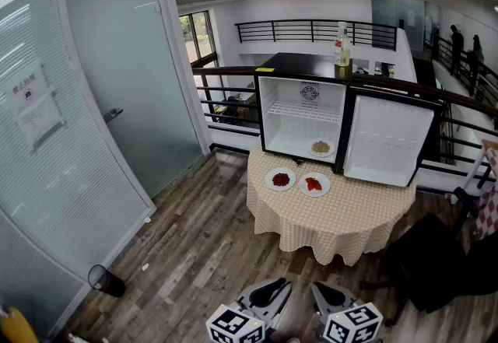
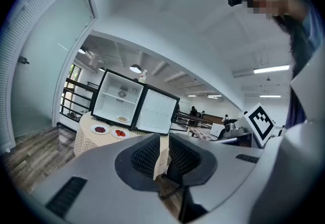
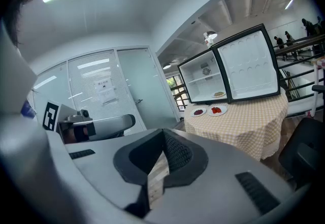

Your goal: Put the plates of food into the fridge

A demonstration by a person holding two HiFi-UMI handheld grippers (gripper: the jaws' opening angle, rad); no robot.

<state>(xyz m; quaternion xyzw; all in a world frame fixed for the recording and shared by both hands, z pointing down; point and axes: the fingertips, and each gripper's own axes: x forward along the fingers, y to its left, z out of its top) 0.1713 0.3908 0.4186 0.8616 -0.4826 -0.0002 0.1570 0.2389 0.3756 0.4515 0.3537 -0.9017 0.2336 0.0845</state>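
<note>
A small black fridge (image 1: 303, 112) stands open on a round table with a checked cloth (image 1: 342, 217); its door (image 1: 387, 139) is swung out to the right. One plate of pale food (image 1: 320, 148) lies on the fridge floor. In front of it on the cloth sit a plate of dark red food (image 1: 281, 179) and a plate of red food (image 1: 313, 184). Both grippers hang low at the bottom edge, well short of the table. My left gripper (image 1: 270, 292) (image 2: 161, 154) is open by a narrow gap with nothing in it. My right gripper (image 1: 330, 295) (image 3: 163, 141) is shut and empty.
A frosted glass door and wall (image 1: 117, 85) run along the left. A black chair (image 1: 436, 260) stands right of the table. A bottle (image 1: 342, 46) stands on the fridge top. A small black bin (image 1: 105, 281) sits on the wooden floor. A railing (image 1: 226, 100) runs behind the table.
</note>
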